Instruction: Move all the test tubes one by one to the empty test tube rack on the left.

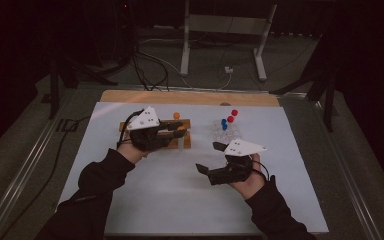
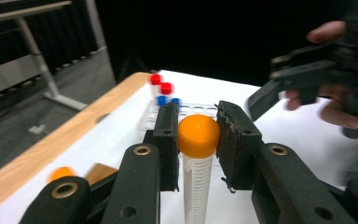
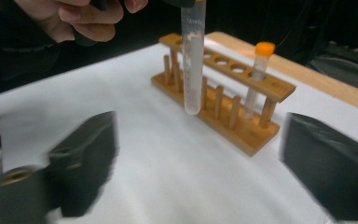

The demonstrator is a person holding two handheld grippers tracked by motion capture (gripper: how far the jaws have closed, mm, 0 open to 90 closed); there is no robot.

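Dim room, dark surroundings; right gripper view motion-blurred (foreground especially).

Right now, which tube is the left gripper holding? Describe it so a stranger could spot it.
Find the wooden rack on the white table. In front of it, the left gripper clamps a clear orange-capped tube by its cap, hanging free; the other orange-capped tube stands in the rack.

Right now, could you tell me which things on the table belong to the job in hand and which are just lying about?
In the job:
- left gripper, shut on the orange-capped tube
- wooden rack
- right gripper, open

Lying about:
- clear rack of red- and blue-capped tubes
- second orange-capped tube, standing in the wooden rack
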